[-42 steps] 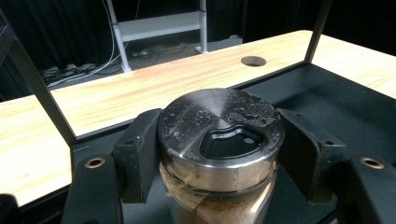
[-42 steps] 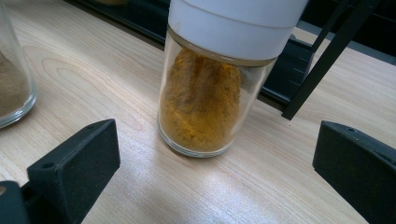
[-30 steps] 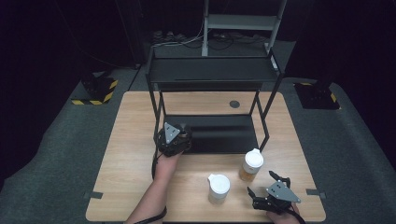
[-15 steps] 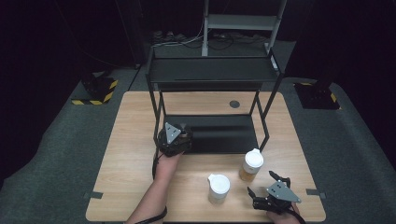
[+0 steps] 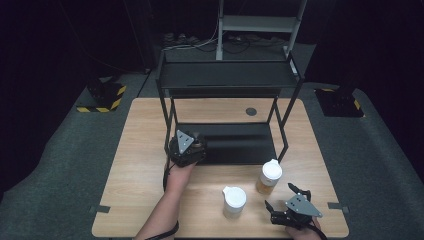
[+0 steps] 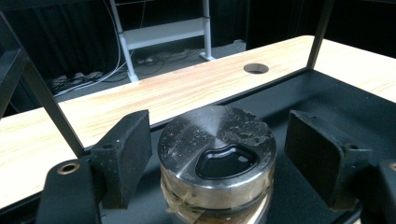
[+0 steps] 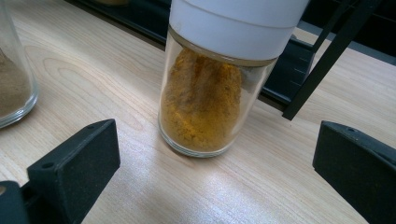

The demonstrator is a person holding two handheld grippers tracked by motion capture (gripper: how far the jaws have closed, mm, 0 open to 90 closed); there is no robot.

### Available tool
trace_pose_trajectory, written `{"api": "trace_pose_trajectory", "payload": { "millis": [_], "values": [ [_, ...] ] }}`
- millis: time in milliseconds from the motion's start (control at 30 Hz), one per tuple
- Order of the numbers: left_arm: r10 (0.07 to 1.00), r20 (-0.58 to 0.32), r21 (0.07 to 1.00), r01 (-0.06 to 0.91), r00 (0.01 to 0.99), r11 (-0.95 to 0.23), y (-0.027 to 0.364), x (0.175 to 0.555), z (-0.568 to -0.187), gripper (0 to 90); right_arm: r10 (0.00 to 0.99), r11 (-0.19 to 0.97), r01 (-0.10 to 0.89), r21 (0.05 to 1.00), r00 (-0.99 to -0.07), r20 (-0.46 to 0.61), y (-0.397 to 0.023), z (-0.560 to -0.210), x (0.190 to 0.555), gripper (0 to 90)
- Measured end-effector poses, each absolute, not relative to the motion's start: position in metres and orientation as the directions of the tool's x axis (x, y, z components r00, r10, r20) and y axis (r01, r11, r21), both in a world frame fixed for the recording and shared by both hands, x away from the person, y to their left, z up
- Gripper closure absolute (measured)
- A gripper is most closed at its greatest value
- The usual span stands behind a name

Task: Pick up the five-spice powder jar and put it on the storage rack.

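Between the jaws of my left gripper [image 6: 224, 156] stands a glass jar with a scratched metal lid [image 6: 217, 140], on the black lower shelf [image 6: 322, 98]. The jaws stand open, with a gap on each side of the lid. From above, the left gripper [image 5: 186, 147] hangs over the shelf's front left corner and hides that jar. My right gripper [image 7: 217, 172] is open low over the table, facing a white-capped jar of yellow powder [image 7: 203, 102]. In the high view the right gripper [image 5: 281, 196] sits just in front of that jar [image 5: 270, 176].
A second white-capped jar [image 5: 234, 201] with brownish powder stands left of the yellow one; its glass side [image 7: 14, 79] is close to my right gripper. The black two-level rack [image 5: 227, 75] fills the table's middle and back, and one slanted leg [image 7: 327, 60] stands beside the yellow jar.
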State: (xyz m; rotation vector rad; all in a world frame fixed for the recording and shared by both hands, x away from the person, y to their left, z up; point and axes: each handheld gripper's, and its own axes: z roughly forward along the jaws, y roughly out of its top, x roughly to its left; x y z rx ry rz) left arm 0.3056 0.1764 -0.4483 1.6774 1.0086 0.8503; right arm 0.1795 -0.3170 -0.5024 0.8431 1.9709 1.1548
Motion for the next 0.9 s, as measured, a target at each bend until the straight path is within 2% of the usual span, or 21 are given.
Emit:
{"api": "trace_pose_trajectory", "payload": {
  "millis": [667,900],
  "values": [
    [0.900,0.103,0.959,0.197,0.424,-0.203,0.180,0.286,-0.439,11.6,0.800,0.397,0.189,0.898,-0.551,-0.238,-0.316,-0.502,0.180,0.0],
    [0.902,0.104,0.963,0.184,0.418,-0.196,0.183,0.276,-0.433,1.3,0.801,0.396,0.190,0.898,-0.550,-0.236,-0.316,-0.502,0.180,0.0]
  ]
}}
